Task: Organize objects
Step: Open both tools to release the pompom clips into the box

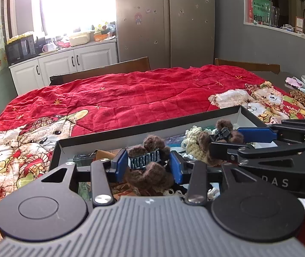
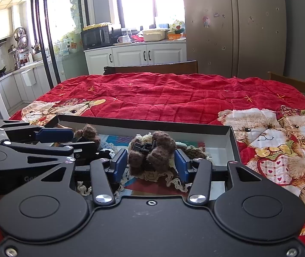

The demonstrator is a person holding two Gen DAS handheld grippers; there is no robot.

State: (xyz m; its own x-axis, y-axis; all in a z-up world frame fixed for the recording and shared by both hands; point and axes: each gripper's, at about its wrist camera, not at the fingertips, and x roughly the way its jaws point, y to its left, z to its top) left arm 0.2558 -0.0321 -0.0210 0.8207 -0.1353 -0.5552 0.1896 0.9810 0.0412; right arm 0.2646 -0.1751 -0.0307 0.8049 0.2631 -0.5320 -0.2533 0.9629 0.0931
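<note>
Here, left claw (image 1: 149, 165) narrowed onto a brown fuzzy hair clip (image 1: 147, 160); both blue pads (image 1: 120, 163) press its sides, black toothed clip body visible between them. Right claw (image 2: 151, 160) partly closed around a second brown fuzzy clip (image 2: 152, 152); left pad touches the fur, right pad sits just beside it, contact there unclear. Both clips held above a shallow black box (image 2: 229, 141) with white inner walls, which rests on the near edge of the red bear-print quilt (image 2: 173, 98). Box holds cream crochet pieces (image 1: 192, 142) and other small items, partly hidden. Claws side by side over the box, the right one's tips near the left one's right side.
</note>
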